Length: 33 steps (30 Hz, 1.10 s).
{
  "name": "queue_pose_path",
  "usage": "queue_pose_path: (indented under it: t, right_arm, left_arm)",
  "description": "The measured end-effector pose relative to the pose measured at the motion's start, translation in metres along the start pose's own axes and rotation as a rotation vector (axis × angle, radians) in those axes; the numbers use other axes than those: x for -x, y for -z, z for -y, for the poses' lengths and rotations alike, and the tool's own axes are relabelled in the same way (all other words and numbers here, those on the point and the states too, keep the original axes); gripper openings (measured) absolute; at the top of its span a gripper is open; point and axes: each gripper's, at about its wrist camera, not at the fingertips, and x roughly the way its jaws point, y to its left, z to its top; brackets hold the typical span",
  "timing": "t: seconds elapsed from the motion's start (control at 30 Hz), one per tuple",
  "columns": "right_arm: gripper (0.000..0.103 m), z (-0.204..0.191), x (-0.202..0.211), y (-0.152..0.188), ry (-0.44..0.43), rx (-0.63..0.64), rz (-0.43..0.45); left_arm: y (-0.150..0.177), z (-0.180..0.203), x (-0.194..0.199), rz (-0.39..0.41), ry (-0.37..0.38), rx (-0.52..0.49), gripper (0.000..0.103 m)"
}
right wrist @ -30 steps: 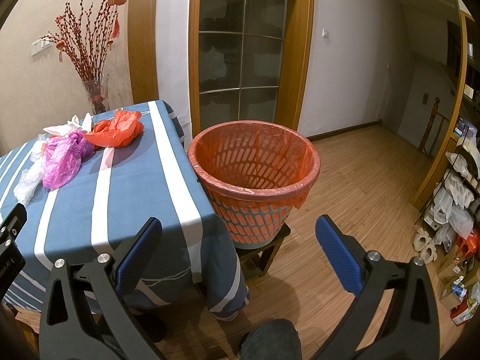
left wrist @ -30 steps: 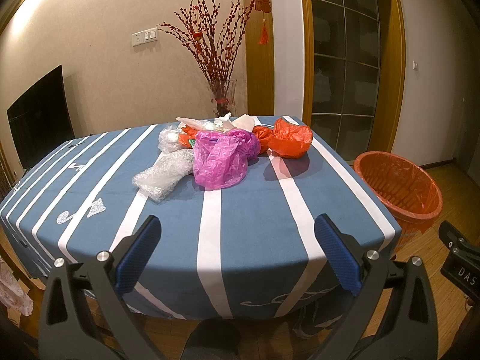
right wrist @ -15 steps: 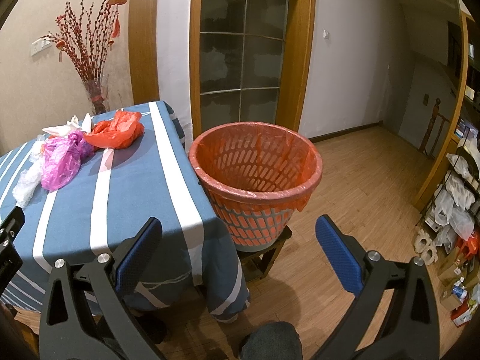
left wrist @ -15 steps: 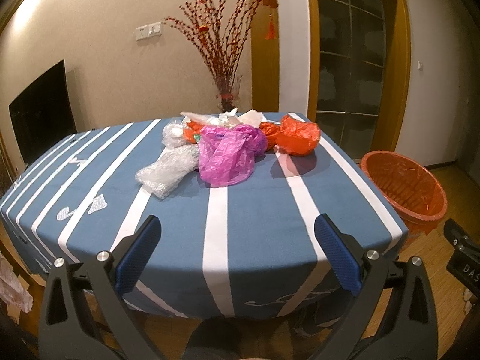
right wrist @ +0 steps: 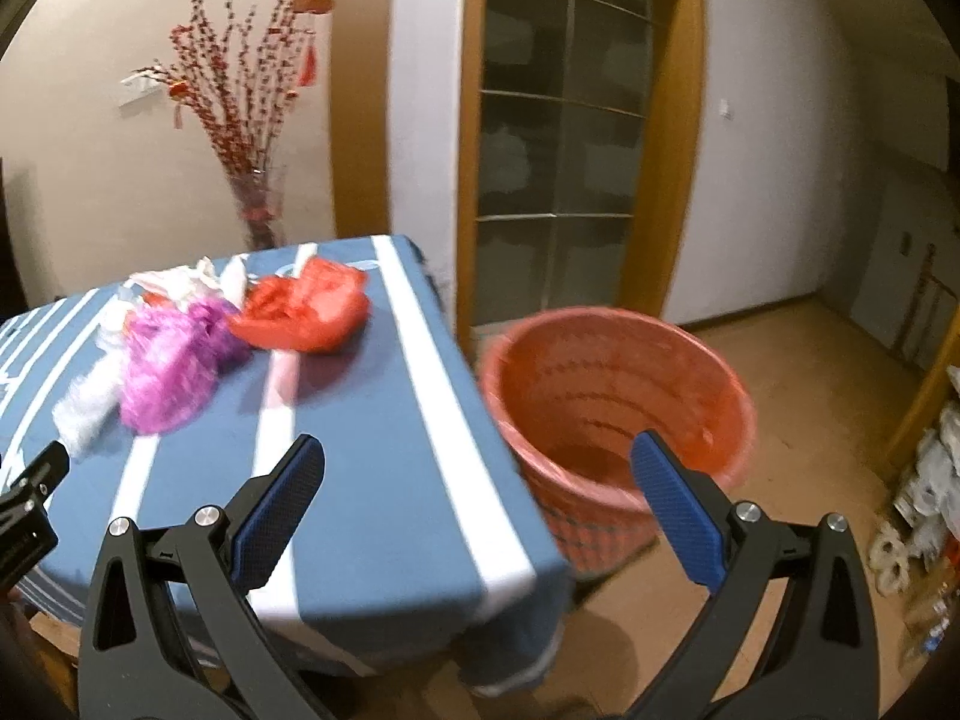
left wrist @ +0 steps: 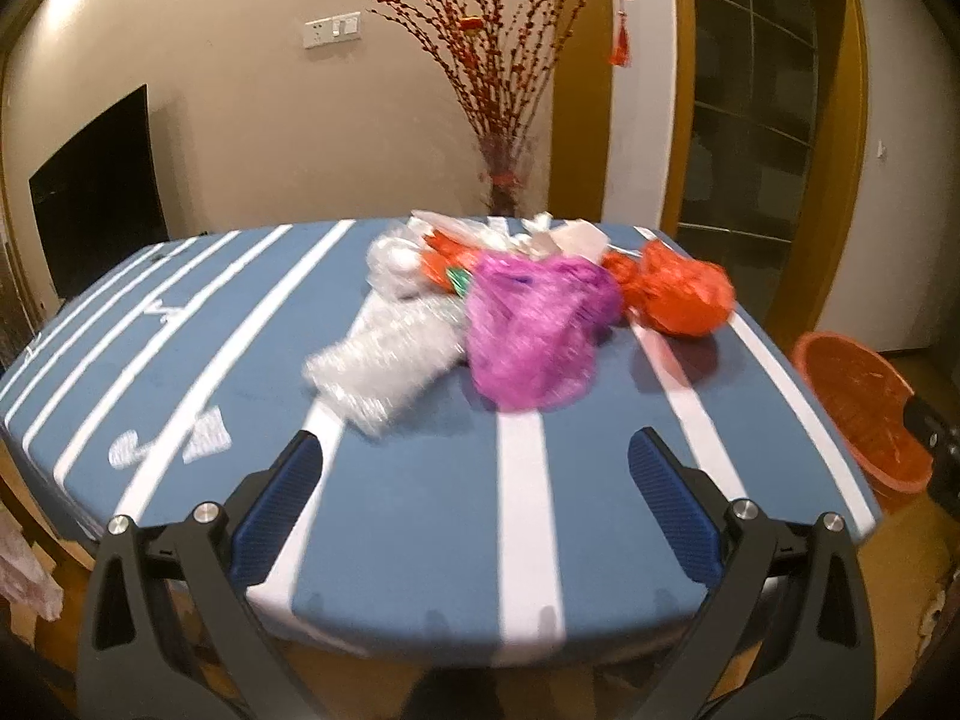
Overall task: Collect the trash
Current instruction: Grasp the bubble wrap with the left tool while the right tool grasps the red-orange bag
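Both views have swung since a moment ago: the left camera now looks further over the table (left wrist: 420, 516), so the heap of trash sits larger and lower, and the right camera has turned toward the table, with the bin (right wrist: 618, 420) now low and partly behind its right finger. Both pictures are smeared by motion.

The left gripper (left wrist: 474, 504) hangs above the near table edge, its blue ribbed fingers spread wide and holding nothing. The right gripper (right wrist: 477, 507) is likewise spread and empty, over the table's corner and the bin.

The trash lies in a heap at the far middle of the striped blue and white cloth: a crumpled purple bag (left wrist: 534, 324) of thin film, a crinkled clear plastic wrap (left wrist: 384, 366) touching its left side, a shiny orange bag (left wrist: 678, 294) bunched just to its right, and white paper scraps (left wrist: 564, 240) behind. The round orange bin, ribbed plastic lined with an orange film, stands on the floor beside the table's right end
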Motion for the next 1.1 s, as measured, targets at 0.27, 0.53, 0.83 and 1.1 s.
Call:
queue_pose_path:
  t: [0.27,0.53,0.83,1.1]
  right_arm:
    - [0.101,-0.049,-0.075,-0.048,-0.117,0.049,-0.019]
    - [0.095,-0.062,-0.151,-0.08,-0.177,-0.013,-0.114]
    - [0.066,-0.088,-0.209,-0.073,-0.234,0.017,-0.266]
    - [0.031,-0.093,-0.195,-0.06,-0.261,0.108,-0.25]
  left_arm:
    - [-0.043,-0.036,-0.06,-0.052,-0.076,0.062,0.099]
    - [-0.066,-0.062,-0.105,-0.102,-0.075,0.076,0.099]
    - [-0.075,-0.065,-0.138,-0.131,-0.027,0.04,0.099]
    - [-0.067,-0.076,-0.164,-0.227,0.026,0.067,0.079]
